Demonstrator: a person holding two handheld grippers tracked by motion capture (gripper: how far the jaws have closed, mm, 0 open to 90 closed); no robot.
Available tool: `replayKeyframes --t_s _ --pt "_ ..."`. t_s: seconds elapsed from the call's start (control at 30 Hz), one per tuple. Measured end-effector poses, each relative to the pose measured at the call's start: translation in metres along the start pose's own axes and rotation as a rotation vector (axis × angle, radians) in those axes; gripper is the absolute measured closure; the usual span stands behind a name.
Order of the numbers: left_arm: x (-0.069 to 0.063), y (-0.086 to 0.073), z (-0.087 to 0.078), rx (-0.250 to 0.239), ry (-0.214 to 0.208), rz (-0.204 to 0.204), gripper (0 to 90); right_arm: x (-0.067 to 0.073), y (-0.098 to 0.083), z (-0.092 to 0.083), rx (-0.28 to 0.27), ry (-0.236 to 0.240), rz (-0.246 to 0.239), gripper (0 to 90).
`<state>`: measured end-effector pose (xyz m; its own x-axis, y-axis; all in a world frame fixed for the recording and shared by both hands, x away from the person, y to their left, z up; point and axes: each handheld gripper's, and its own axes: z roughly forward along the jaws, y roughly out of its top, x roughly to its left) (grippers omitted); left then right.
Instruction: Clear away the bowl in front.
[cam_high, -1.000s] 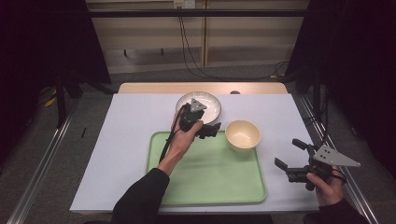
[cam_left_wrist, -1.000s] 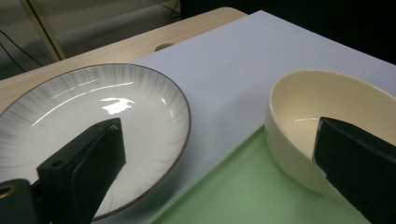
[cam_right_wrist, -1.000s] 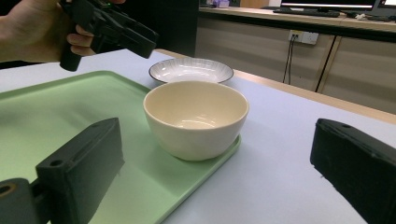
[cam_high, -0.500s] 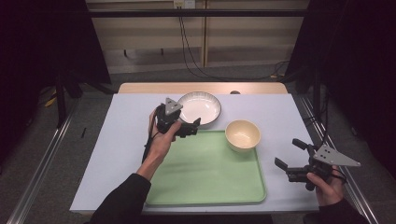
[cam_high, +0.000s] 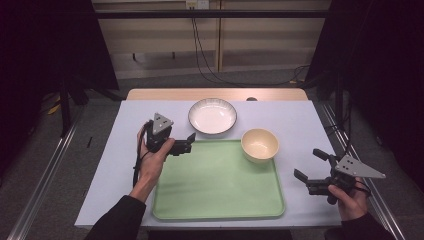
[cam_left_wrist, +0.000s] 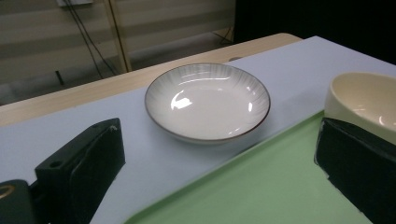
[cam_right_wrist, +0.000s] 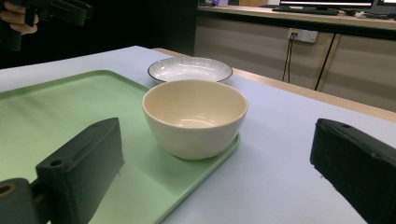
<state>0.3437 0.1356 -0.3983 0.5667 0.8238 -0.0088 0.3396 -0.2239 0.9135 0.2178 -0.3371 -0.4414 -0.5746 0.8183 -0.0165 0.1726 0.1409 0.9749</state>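
A pale table (cam_high: 300, 120) is sitting in a dim room, with cupboards and hanging cables behind it. Near its far edge a white plate (cam_high: 212, 115) is lying just beyond a green tray (cam_high: 215, 185), and a cream bowl (cam_high: 259, 145) is standing on the tray's far right corner.

The left gripper (cam_high: 182, 146) is hovering over the tray's left edge, jaws apart and empty, with the plate ahead of it and nearer to it than to the right gripper (cam_high: 311, 170). That one, also spread and empty, is waiting off the tray's right side, facing the bowl.

The left gripper view is showing the plate's (cam_left_wrist: 208, 100) ribbed inside and dark rim; the right gripper view is showing the bowl (cam_right_wrist: 195, 116) overhanging the tray's lip.
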Motion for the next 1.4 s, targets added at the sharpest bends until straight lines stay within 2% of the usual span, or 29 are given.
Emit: replayKeyframes --t_s 0.07,0.1,0.13,0.23,0.27,0.3,0.4,0.43,0.5,0.63,0.73,0.8,1.03,1.13,1.2,1.27,1.3,1.33,1.4 --pt "0.002 -0.004 -0.004 0.013 -0.010 -0.001 2.6 0.000 0.000 0.000 -0.001 0.002 0.002 2.3" --pt "0.002 -0.006 -0.007 0.013 0.007 -0.001 2.3 0.000 0.000 0.000 0.000 0.001 0.001 2.3" --pt "0.002 -0.008 -0.009 0.000 -0.002 -0.001 2.6 0.000 0.000 -0.001 0.001 0.001 0.003 2.3" --pt "0.005 -0.015 -0.020 -0.031 0.010 0.003 2.3 0.000 0.000 -0.001 0.000 -0.001 0.007 2.3" --pt "0.008 -0.019 -0.024 -0.041 0.026 -0.012 2.1 0.000 0.000 -0.001 0.001 0.001 0.003 2.3" --pt "0.011 -0.021 -0.029 -0.030 0.044 -0.031 1.7 0.000 0.000 0.000 -0.001 -0.005 0.000 2.3" --pt "0.017 -0.028 -0.039 -0.055 0.050 -0.067 1.5 0.000 0.000 0.000 0.000 -0.005 0.005 2.3" --pt "0.019 -0.032 -0.042 -0.061 0.045 -0.070 1.5 0.000 0.000 0.000 0.000 -0.003 0.005 2.3" --pt "0.022 -0.039 -0.048 -0.052 0.063 -0.055 1.5 0.000 0.000 0.000 0.001 -0.005 0.005 2.3" --pt "0.034 -0.053 -0.065 -0.048 0.086 -0.067 1.6 0.000 0.000 0.000 0.004 -0.006 0.004 2.3" --pt "0.042 -0.061 -0.077 -0.065 0.104 -0.107 2.0 0.000 0.000 -0.001 0.003 -0.004 0.011 2.3" --pt "0.044 -0.066 -0.086 -0.066 0.112 -0.111 1.9 0.000 0.000 0.000 0.001 -0.005 0.009 2.3" --pt "0.039 -0.085 -0.109 -0.058 0.126 -0.130 2.0 0.000 0.000 0.000 0.005 -0.009 0.007 2.3" --pt "0.036 -0.093 -0.119 -0.057 0.151 -0.142 2.0 -0.001 0.000 0.000 0.008 -0.008 0.005 2.3" --pt "0.036 -0.097 -0.122 -0.046 0.152 -0.140 2.1 -0.001 -0.001 0.001 0.005 -0.004 0.007 2.3" --pt "0.037 -0.098 -0.124 -0.037 0.153 -0.162 2.3 0.000 -0.001 0.001 0.011 -0.006 0.010 2.3" --pt "0.037 -0.099 -0.124 -0.032 0.140 -0.164 2.2 -0.001 -0.001 0.002 0.014 -0.004 0.003 2.3" --pt "0.036 -0.099 -0.124 -0.030 0.148 -0.166 2.2 -0.001 -0.001 0.002 0.022 -0.011 0.006 2.3" --pt "0.034 -0.097 -0.124 -0.045 0.138 -0.147 2.2 -0.002 -0.002 0.003 0.025 -0.003 0.005 2.2"
